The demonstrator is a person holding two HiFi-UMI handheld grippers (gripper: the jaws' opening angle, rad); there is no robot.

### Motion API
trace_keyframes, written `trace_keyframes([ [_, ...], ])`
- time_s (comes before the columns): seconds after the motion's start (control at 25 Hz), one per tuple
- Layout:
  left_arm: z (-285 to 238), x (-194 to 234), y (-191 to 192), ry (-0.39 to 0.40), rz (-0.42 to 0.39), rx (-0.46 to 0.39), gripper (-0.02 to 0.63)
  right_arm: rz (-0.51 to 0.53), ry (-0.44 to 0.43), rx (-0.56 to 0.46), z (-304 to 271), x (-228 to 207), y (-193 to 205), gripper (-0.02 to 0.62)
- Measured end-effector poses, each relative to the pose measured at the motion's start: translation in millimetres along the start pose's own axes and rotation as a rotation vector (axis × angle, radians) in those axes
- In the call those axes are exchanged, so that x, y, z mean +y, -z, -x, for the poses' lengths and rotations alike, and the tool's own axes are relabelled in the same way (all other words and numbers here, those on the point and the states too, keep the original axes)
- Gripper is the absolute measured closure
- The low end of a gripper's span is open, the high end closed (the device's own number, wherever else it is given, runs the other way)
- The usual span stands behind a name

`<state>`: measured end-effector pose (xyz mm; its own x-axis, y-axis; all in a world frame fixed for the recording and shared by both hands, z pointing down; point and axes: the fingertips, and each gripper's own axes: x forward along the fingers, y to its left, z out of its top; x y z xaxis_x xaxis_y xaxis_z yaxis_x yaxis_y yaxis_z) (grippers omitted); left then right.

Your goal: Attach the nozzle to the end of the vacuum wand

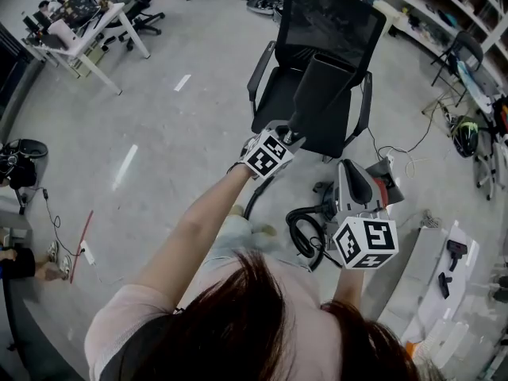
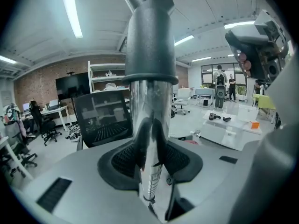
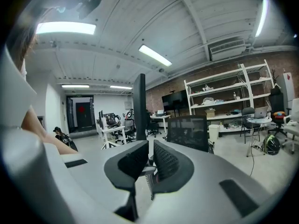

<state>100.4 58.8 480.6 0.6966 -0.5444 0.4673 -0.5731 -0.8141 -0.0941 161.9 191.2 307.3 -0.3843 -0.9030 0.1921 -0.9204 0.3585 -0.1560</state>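
Two hand-held grippers are at work. The left hand-held gripper [image 2: 150,158] is clenched on the chrome vacuum wand [image 2: 148,120], which is held upright between its jaws, probably so that the tube's end is steadied for fitting. Just above those jaws the nozzle [image 2: 149,41], dark, matte and flared at its collar, appears seated over the wand's end. The right hand-held gripper [image 3: 148,164], well apart to the right, is nearly closed on nothing, with only a slit left.

your left gripper [image 1: 287,131] holds the dark nozzle [image 1: 321,86], which slants up over the seat of the black office chair [image 1: 333,18]. your right gripper [image 1: 355,177] hangs lower right, apart from it, beside a coiled black hose [image 1: 300,232] on the grey floor [image 1: 159,117]
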Motion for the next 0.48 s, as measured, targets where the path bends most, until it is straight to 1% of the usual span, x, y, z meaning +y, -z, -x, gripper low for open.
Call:
trace_keyframes([
  [0.28,-2.1,-0.8,-1.7,0.0,0.007,0.007,0.459,-0.011,0.005,-0.002,1.0,-6.0,1.6,0.543],
  [0.48,-3.6,3.8,-6.9,0.004,0.01,-0.005,0.459,-0.018,0.021,-0.001,-4.8,-10.6,1.0,0.543],
])
